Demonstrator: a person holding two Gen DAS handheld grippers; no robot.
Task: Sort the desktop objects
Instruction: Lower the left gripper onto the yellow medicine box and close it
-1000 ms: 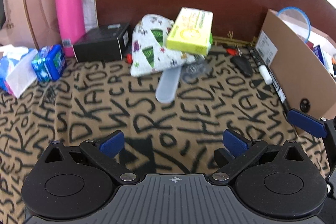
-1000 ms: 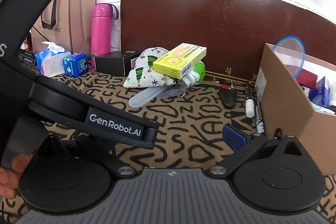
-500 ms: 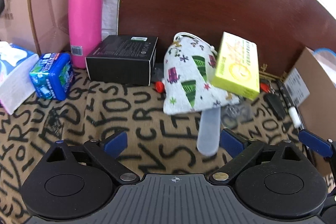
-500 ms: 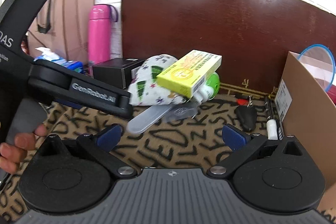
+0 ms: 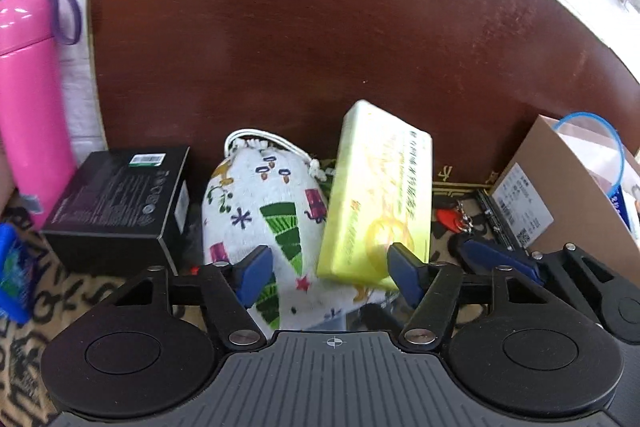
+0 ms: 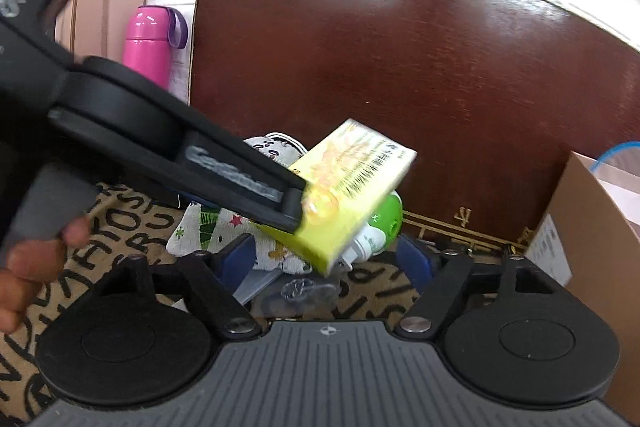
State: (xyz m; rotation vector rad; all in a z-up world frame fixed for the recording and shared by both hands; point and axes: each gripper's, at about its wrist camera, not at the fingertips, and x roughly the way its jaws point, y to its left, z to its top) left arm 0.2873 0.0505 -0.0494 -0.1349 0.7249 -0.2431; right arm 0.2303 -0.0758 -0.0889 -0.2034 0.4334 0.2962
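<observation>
Left wrist view: the left gripper (image 5: 331, 277), fingers spread, sits at lower centre with a printed pouch (image 5: 264, 223) and a yellow box (image 5: 378, 203) between and just beyond its blue pads (image 5: 254, 273). The box leans tilted against the pouch, its lower edge just beside the right-hand pad; whether they touch cannot be told. To the left of the pouch lies a black box (image 5: 120, 211), and at the left edge stands a pink flask (image 5: 30, 99). A dark brown board (image 5: 304, 39) fills the upper frame. At right, a cardboard box (image 5: 568, 195) with a blue-rimmed item inside; below it a finger of the right gripper (image 5: 498, 259) enters the frame.

Right wrist view: the right gripper (image 6: 326, 263), fingers spread, is at lower centre, close to the yellow box (image 6: 346, 187), which rests on a green-and-white bottle (image 6: 380, 227) and the pouch (image 6: 216, 227). The left gripper's body crosses from upper left, its tip at the box's left end. A hand (image 6: 28, 259) shows at the left edge, over a lettered cloth (image 6: 132, 223)
</observation>
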